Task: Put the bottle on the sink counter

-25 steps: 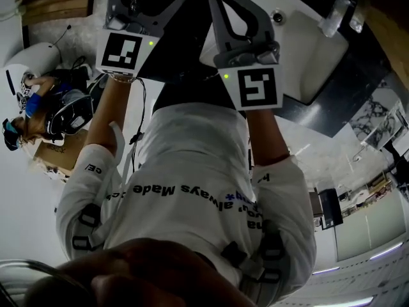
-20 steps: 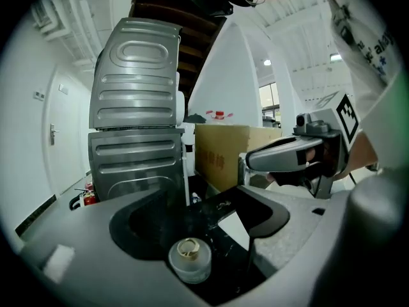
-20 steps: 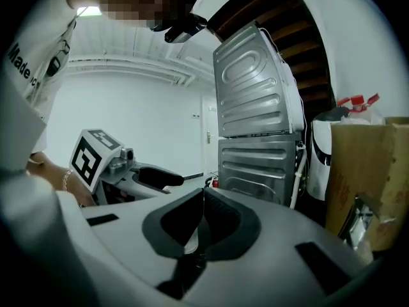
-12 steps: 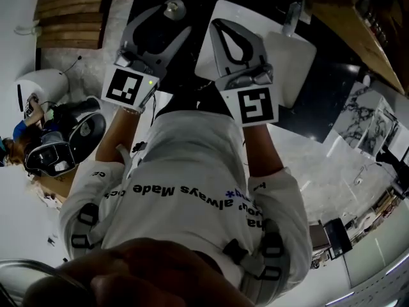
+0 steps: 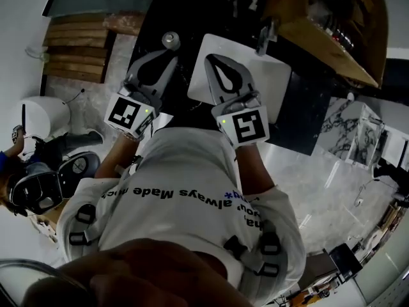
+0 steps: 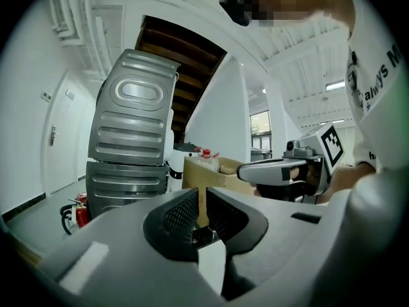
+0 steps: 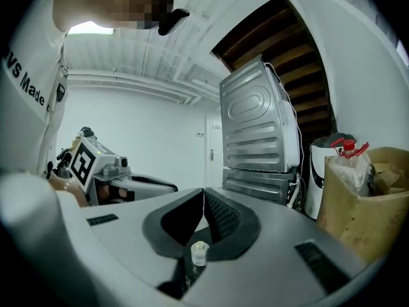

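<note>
A clear plastic bottle with a red cap [image 7: 348,155] stands in an open cardboard box [image 7: 367,197]; it also shows past my left jaws in the left gripper view, bottle [image 6: 204,157]. In the head view my left gripper [image 5: 167,52] hangs over the black sink counter [image 5: 160,18], jaws closing to a thin slit with nothing between them. A small round silver top [image 5: 170,40] sits just beyond its tips; what it belongs to I cannot tell. My right gripper [image 5: 216,59] is shut and empty above the white basin [image 5: 275,75].
A stack of two grey machines [image 7: 259,139] stands behind the counter, also in the left gripper view as the grey stack [image 6: 131,139]. The box with several bottles [image 5: 332,24] sits at the counter's right. Wooden steps [image 5: 77,43] lie left; a person [image 5: 25,171] crouches on the floor.
Both grippers have slid lower in the head view, so the whole basin, the counter and the cardboard box now show. The silver top stays just ahead of the left gripper.
</note>
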